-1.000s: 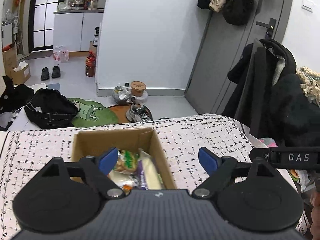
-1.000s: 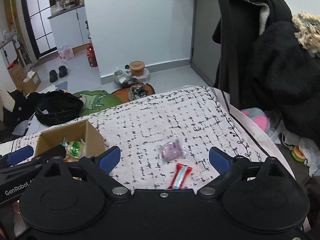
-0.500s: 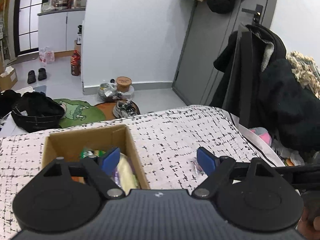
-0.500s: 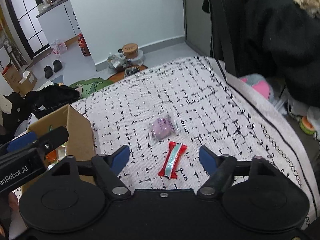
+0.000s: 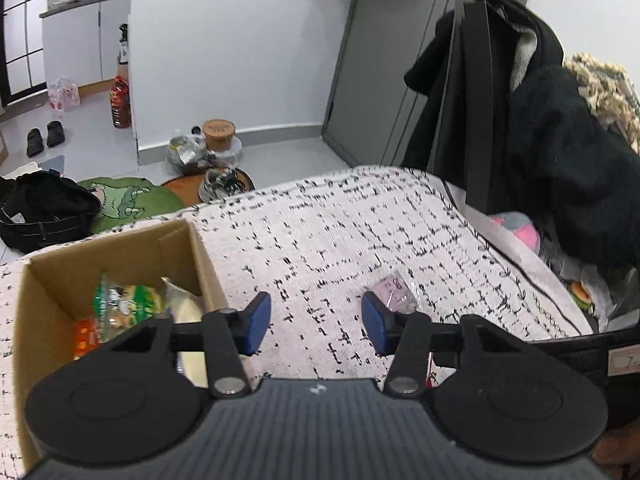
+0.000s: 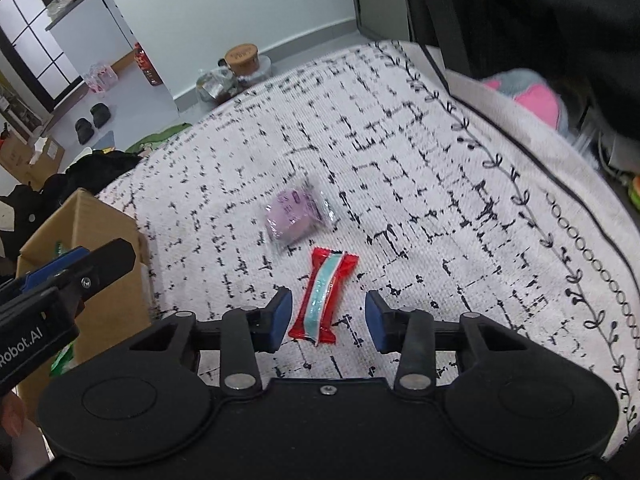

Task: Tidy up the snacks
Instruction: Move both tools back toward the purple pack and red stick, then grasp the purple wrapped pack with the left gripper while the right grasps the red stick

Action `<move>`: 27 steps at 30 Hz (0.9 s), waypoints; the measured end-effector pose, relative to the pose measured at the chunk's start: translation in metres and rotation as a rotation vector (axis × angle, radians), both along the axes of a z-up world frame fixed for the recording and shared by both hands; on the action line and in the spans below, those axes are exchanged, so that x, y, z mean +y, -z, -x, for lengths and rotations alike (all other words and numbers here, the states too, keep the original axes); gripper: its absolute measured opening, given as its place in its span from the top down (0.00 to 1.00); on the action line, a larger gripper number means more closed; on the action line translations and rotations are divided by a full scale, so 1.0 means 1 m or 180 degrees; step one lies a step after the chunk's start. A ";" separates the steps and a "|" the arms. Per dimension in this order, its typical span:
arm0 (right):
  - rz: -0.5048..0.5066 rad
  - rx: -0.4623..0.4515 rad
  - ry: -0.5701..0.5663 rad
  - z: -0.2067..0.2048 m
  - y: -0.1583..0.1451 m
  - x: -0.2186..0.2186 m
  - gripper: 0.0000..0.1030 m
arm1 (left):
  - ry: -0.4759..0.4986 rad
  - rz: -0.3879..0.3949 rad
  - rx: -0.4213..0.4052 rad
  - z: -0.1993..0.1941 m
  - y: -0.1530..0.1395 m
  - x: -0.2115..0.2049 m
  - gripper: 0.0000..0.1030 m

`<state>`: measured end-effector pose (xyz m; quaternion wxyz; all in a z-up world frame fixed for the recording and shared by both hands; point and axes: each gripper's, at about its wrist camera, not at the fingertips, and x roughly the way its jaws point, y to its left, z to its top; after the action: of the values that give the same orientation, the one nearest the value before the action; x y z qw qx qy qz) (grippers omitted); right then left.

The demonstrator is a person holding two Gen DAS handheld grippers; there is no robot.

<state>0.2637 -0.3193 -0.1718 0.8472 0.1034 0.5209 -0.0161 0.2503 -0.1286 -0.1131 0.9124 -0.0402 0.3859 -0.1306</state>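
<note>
The right tongs [image 6: 327, 318] were closing around the red candy bar [image 6: 322, 294], pads not yet touching it. The left tongs [image 5: 316, 322] were closing on nothing above the patterned cloth [image 5: 320, 248]. A purple packet [image 6: 294, 216] lay just above the bar; the cardboard box [image 5: 116, 252] sat at left.

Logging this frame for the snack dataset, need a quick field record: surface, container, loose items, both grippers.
surface: patterned cloth, white with black marks
container: cardboard box, open, several snack packs inside
loose items: red snack bar and purple snack pack on the cloth, outside the box
right gripper: jaws closing, red snack bar between them, pads not touching it yet
left gripper: jaws closing, nothing between them, purple snack pack just beyond its right finger
</note>
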 end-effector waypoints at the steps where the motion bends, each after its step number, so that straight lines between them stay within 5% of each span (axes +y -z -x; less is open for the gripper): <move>1: -0.0013 0.0030 0.0001 -0.002 0.004 -0.001 0.63 | 0.0016 -0.0009 0.0027 -0.003 0.003 -0.003 0.56; 9: -0.0165 0.0206 -0.0061 -0.022 0.035 -0.007 0.67 | 0.0065 -0.0069 0.0238 -0.021 0.022 -0.018 0.60; 11: -0.0206 0.0184 -0.0149 -0.026 0.038 -0.007 0.76 | 0.0085 -0.0090 0.0275 -0.025 0.024 -0.022 0.60; 27: -0.0118 0.0004 -0.0178 -0.043 0.026 -0.049 0.81 | 0.0286 -0.0192 0.0475 -0.066 0.050 -0.070 0.60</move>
<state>0.3069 -0.3686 -0.1975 0.8449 0.1045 0.5243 0.0173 0.3163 -0.1989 -0.1632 0.8751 -0.0049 0.4579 -0.1564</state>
